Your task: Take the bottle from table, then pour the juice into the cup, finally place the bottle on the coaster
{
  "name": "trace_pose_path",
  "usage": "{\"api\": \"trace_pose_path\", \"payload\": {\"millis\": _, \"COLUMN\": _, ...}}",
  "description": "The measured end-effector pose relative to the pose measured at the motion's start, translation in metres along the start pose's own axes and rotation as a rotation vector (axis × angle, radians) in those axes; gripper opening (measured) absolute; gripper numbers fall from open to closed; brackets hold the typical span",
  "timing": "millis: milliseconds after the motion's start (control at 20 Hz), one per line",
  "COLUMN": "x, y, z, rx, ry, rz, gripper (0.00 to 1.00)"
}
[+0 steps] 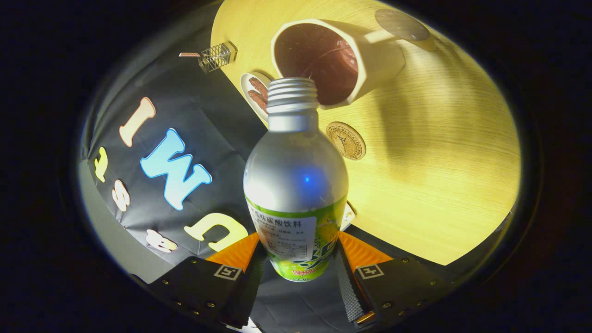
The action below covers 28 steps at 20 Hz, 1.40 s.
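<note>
A silver aluminium bottle [296, 180] with a green label sits between my fingers, its uncapped threaded neck pointing away from me toward the cup. My gripper [298, 259] is shut on the bottle's lower body, both fingers pressing its sides. The view is rolled, so the bottle is tipped over the wooden table [439, 175]. Just beyond the bottle's mouth stands a white mug-like cup [342, 55] with a dark reddish inside; whether liquid is in it is hard to tell. A round tan coaster [346, 140] with an emblem lies on the table beside the bottle's shoulder, nearer than the cup.
A small white plate [252, 85] with brown pieces lies by the table edge behind the bottle's neck. A clear wire-patterned holder [217, 56] stands at the table corner. A grey round disc [401, 24] lies past the cup's handle.
</note>
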State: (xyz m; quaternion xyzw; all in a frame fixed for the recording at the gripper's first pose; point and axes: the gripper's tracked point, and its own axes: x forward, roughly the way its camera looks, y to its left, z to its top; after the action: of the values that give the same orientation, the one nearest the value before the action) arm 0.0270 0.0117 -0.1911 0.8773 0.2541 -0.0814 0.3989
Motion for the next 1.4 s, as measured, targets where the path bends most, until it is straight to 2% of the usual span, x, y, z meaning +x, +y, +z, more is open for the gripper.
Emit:
{"api": "trace_pose_path", "payload": {"millis": 600, "x": -0.004, "y": 0.001, "z": -0.010, "rx": 0.011, "ry": 0.012, "rz": -0.021, "gripper": 0.75}}
{"api": "trace_pose_path", "payload": {"millis": 850, "x": -0.003, "y": 0.000, "z": -0.004, "rx": -0.026, "ry": -0.028, "rz": -0.026, "gripper": 0.75}}
{"api": "trace_pose_path", "payload": {"millis": 1050, "x": 0.000, "y": -0.009, "z": 0.000, "rx": -0.103, "ry": -0.059, "rz": -0.041, "gripper": 0.75}}
{"api": "trace_pose_path", "payload": {"millis": 1150, "x": 0.003, "y": -0.012, "z": 0.004, "rx": -0.176, "ry": -0.089, "rz": -0.040, "gripper": 0.75}}
{"api": "trace_pose_path", "payload": {"millis": 1400, "x": 0.006, "y": -0.042, "z": 0.017, "rx": -0.390, "ry": -0.144, "rz": -0.108, "gripper": 0.75}}
